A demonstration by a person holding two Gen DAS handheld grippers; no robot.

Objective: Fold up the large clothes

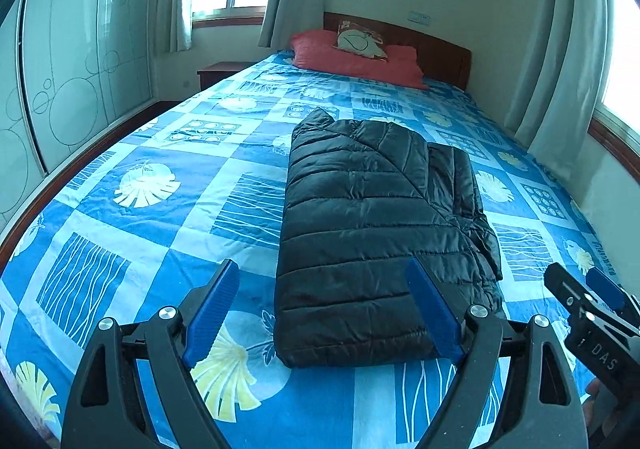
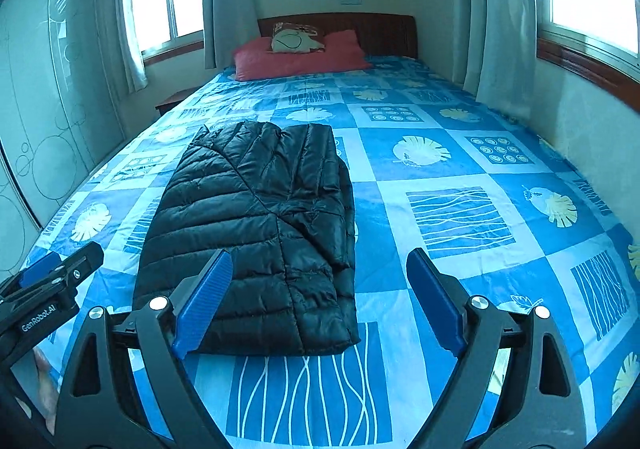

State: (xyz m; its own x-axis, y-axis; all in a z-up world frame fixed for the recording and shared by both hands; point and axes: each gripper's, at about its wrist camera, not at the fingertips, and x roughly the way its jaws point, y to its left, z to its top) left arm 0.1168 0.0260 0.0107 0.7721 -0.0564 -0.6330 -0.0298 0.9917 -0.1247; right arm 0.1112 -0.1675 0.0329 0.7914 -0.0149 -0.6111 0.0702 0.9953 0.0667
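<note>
Lying folded on one bed (image 1: 160,217), one black jacket (image 1: 372,209) (two grippers' jaws spread, empty).

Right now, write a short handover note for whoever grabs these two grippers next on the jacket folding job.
Left gripper: jaws open, holding nothing.
Right gripper: jaws open, holding nothing.
Black puffer jacket: lies folded into a compact rectangle on the blue patterned bedspread, just ahead of both grippers, touched by neither.
Done: the fold looks complete.
Left: probably only a tidy-up; one edge bulges slightly on the right side.
</note>
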